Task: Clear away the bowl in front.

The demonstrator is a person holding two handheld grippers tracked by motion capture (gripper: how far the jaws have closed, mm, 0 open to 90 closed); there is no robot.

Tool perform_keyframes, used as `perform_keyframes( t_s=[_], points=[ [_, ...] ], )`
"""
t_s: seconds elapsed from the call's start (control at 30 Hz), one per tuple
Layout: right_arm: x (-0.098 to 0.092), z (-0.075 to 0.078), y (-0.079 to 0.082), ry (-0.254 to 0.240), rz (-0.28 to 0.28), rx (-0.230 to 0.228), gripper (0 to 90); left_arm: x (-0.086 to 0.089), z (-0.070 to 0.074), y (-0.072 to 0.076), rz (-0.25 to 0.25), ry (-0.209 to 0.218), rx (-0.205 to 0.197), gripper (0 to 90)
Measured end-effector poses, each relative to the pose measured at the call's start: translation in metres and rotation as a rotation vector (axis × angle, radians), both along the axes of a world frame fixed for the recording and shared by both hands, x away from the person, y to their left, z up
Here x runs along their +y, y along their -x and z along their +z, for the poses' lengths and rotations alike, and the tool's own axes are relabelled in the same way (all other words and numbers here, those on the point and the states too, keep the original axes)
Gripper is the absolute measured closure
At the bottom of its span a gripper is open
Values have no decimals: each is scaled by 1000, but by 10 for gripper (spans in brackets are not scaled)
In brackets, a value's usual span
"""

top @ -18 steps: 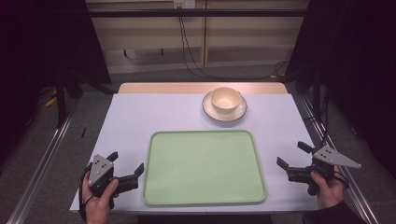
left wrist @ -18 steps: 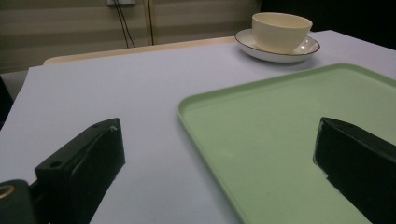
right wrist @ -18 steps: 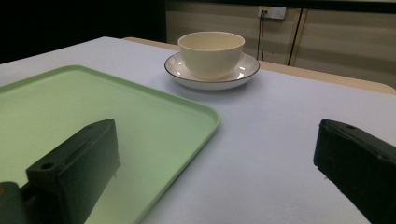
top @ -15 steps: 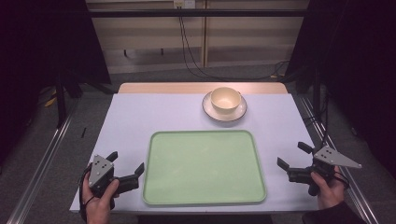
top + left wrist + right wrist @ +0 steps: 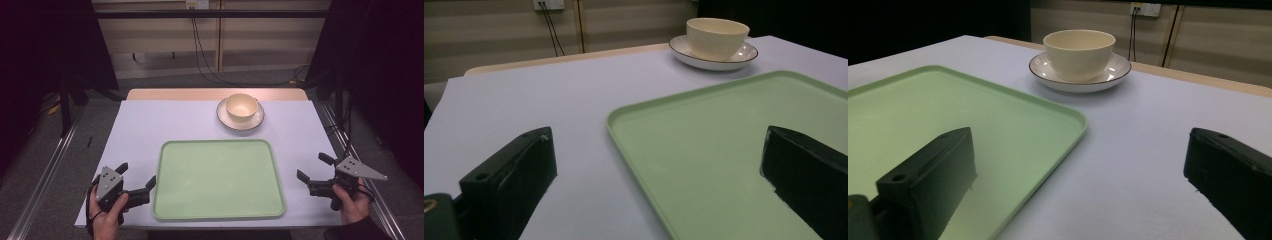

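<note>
A pale green tray (image 5: 220,210) lies flat at the near middle of the white table; its rim also shows in the left gripper view (image 5: 639,150) and the right gripper view (image 5: 1068,135). Behind it a cream bowl (image 5: 241,106) stands upright on a white saucer (image 5: 240,122); the bowl (image 5: 716,37) (image 5: 1079,52) appears in both gripper views. My left gripper (image 5: 136,175) rests open at the tray's left front corner, nothing between its jaws. My right gripper (image 5: 315,166) stands open to the right of the tray, also empty.
The table (image 5: 170,120) has a wooden strip along its far edge (image 5: 200,94). Metal rails run along the floor at both sides. Cables hang from a wall socket (image 5: 196,4) behind the table. Bare tabletop lies left and right of the bowl.
</note>
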State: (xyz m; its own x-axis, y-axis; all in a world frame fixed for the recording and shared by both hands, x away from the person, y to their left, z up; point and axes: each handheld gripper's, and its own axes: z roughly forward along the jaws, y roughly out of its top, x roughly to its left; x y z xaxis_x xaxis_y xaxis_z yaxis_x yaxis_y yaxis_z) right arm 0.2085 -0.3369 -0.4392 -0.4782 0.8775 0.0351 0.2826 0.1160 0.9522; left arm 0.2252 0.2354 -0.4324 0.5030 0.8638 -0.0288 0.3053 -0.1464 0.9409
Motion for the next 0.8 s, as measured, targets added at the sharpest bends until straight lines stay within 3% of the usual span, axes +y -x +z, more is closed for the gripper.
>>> perform_keyframes(
  t_s=[0.43, 0.53, 0.8],
  points=[
    [-2, 0, 0, -3, 1, -1, 0, -8, 1, -2, -16, -5, 0, 15],
    [-1, 0, 0, -6, -3, -2, 0, -11, 1, -3, -30, 3, -2, 14],
    [-2, 0, 1, -5, -3, 1, 0, -24, 3, -14, -81, -22, -17, 14]
  ],
)
